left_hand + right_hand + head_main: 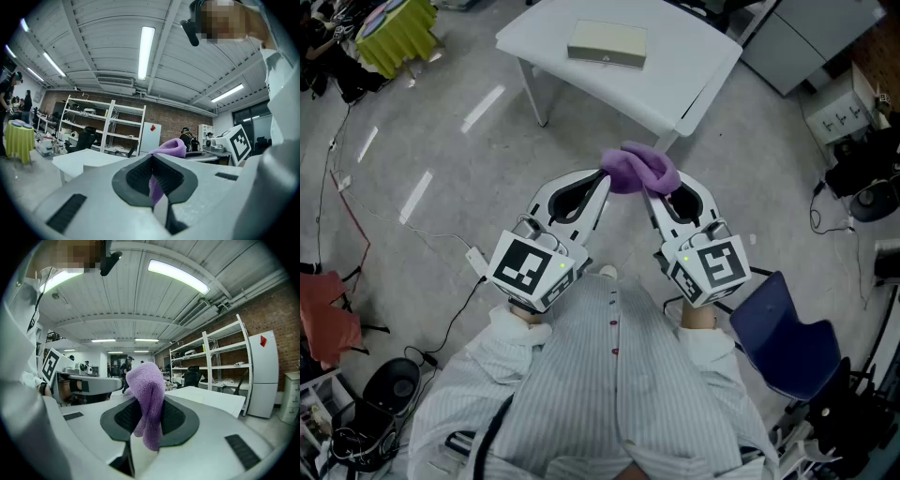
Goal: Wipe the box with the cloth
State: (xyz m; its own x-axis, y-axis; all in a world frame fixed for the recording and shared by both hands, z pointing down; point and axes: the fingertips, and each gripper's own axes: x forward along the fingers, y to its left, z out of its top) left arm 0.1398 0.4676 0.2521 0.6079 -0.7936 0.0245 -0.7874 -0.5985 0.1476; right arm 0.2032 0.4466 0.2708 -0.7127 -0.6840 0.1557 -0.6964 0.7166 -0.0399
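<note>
Cloth (639,169) pinched by left gripper (602,184), right gripper (652,192)

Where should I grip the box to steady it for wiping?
Likely at its left end, from above, jaws across the narrower width: the box lies flat on the table, so its underside is blocked, and most of the top stays free.

The left tool (153,165) has its jaws closed on a soft purple fleece cloth (172,146); a white counter (75,161) stands beyond.
</note>
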